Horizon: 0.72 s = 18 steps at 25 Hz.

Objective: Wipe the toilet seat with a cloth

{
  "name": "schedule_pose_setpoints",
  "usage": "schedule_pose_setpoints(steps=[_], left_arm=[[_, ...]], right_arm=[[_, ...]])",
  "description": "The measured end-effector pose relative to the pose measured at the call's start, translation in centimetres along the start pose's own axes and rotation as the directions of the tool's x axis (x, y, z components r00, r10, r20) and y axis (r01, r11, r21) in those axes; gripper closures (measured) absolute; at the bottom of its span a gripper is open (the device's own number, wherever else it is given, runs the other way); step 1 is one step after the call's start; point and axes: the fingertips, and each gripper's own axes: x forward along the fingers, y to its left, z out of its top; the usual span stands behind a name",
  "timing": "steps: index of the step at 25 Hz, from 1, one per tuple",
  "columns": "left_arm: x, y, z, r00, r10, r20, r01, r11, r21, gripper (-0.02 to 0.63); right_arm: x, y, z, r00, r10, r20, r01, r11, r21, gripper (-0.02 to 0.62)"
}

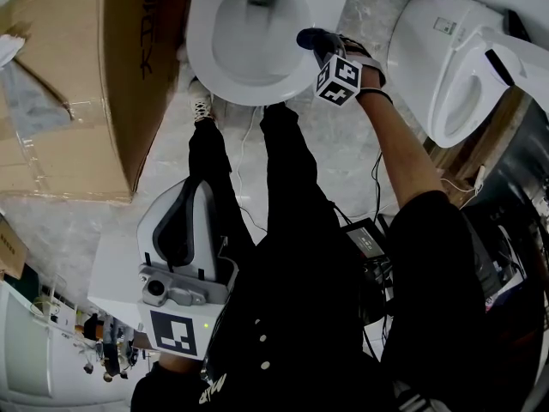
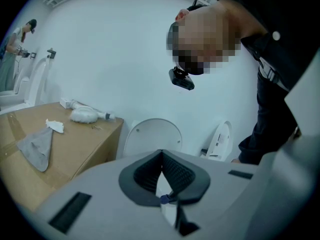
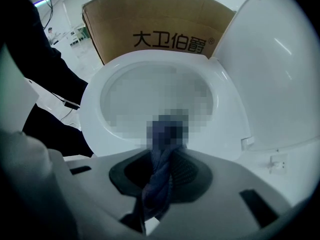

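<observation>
The white toilet seat rings the open bowl at the top of the head view; its lid stands raised. My right gripper is at the seat's right rim, shut on a dark blue cloth that hangs out between its jaws over the near part of the seat. A mosaic patch hides the cloth's tip. My left gripper is held low by the person's legs, away from the toilet. Its jaws meet at the tips with nothing between them.
A large cardboard box stands left of the toilet; a grey rag and a white brush lie on it. A second toilet stands close on the right. Cables and a black box lie on the floor.
</observation>
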Motion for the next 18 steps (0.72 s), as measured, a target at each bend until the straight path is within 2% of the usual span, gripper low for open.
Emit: schedule_pose_setpoints(steps=[7,18], left_arm=[[-0.2,-0.1,0.0,1.0,0.0,0.002,0.0,1.0,0.003,0.598],[-0.4,0.0,-0.1,1.0,0.006,0.003,-0.006,1.0,0.003,0.598]], right_arm=[[-0.4,3.1,0.2,0.998,0.056,0.018,-0.057,0.998,0.026,0.511],[-0.7,7.5,0.7,0.995,0.091,0.04,-0.094,0.993,0.067,0.512]])
